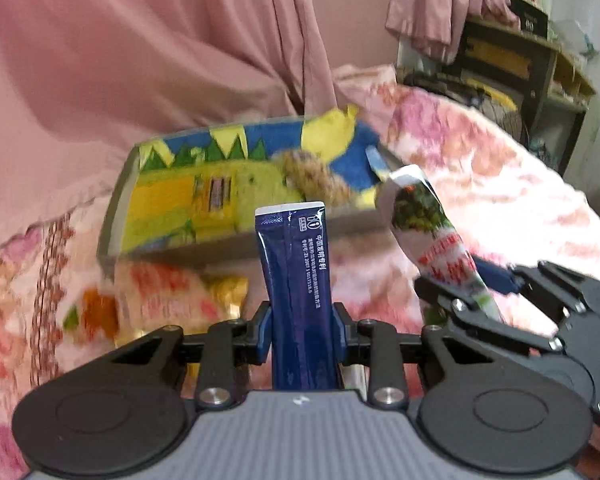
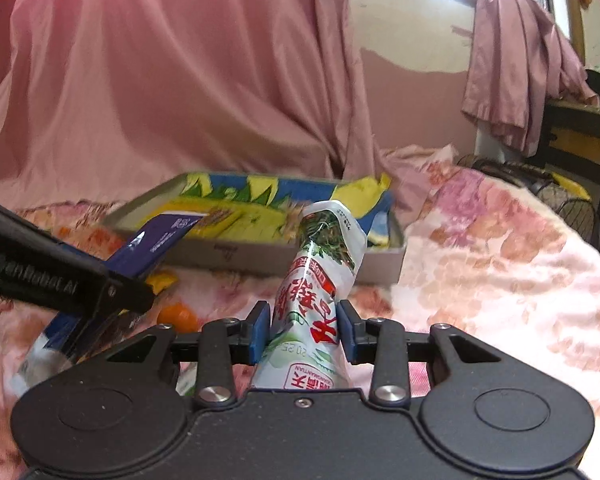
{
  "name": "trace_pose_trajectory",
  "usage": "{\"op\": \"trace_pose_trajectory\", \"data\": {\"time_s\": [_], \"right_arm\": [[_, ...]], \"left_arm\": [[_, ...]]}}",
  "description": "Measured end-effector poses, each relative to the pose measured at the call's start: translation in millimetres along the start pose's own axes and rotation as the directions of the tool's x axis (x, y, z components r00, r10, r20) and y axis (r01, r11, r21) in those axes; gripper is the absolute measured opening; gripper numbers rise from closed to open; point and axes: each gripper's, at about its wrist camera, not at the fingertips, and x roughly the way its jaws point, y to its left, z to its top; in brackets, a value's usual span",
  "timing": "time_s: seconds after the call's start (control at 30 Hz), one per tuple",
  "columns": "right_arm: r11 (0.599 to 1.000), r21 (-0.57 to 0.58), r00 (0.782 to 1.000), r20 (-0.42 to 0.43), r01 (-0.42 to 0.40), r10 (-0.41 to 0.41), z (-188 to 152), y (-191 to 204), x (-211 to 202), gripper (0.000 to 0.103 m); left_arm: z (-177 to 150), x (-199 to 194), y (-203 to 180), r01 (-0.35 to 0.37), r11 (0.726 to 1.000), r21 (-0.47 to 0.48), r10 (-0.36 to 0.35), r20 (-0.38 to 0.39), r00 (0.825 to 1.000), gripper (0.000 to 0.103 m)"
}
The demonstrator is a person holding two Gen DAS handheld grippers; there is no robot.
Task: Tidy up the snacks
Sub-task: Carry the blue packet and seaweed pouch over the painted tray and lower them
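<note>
Left gripper [image 1: 302,332] clamped on a dark blue stick sachet [image 1: 298,280], which stands upright between the blue pads, centre of the left wrist view. Top edge of the sachet has a white strip; white print runs down its right side.

Right gripper [image 2: 305,330] clamped on a white snack packet [image 2: 320,280] with red characters and a green leafy picture at its top end. Packet sticks up centre frame in the right wrist view, tilted slightly right. In the left wrist view the same packet [image 1: 432,240] leans up-left from the right gripper [image 1: 472,300] at the right edge.

Grey tray [image 1: 112,216] sits behind both packets, mid frame, on a pink floral blanket [image 1: 480,184]. A yellow-and-blue snack bag [image 1: 228,176] lies in the tray and fills most of it.

Small gold-wrapped item [image 1: 228,292] lies on the blanket below the tray, just left of the sachet; blurred, can't tell what it is. Pink cloth [image 1: 140,40] hangs across the upper left. Dark shelf unit [image 1: 540,64] at upper right.
</note>
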Motion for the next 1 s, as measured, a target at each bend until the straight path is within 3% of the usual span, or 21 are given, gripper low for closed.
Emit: {"op": "trace_pose_trajectory", "data": {"time_s": [0.3,0.4,0.63,1.0], "right_arm": [[1.000,-0.027,0.995,0.103,-0.006,0.009,55.6,-7.7,40.1,0.038],[0.999,-0.011,0.994,0.107,-0.034,0.034,79.1,-8.1,65.4,0.038],[0.995,0.019,0.992,0.084,-0.094,0.092,113.7,-3.2,124.9,0.038],[0.986,0.044,0.986,-0.044,-0.159,0.161,113.7,12.3,197.8,0.038]], "left_arm": [[74.1,32.4,39.0,-0.021,1.000,-0.014,0.022,0.105,0.994,0.033],[95.5,45.6,53.3,-0.049,0.999,-0.012,0.051,0.160,0.986,0.033],[130.7,83.4,91.6,-0.074,0.994,-0.078,0.089,0.200,0.976,0.033],[122.2,147.1,129.0,-0.131,0.975,-0.177,0.145,0.069,0.987,0.033]]}}
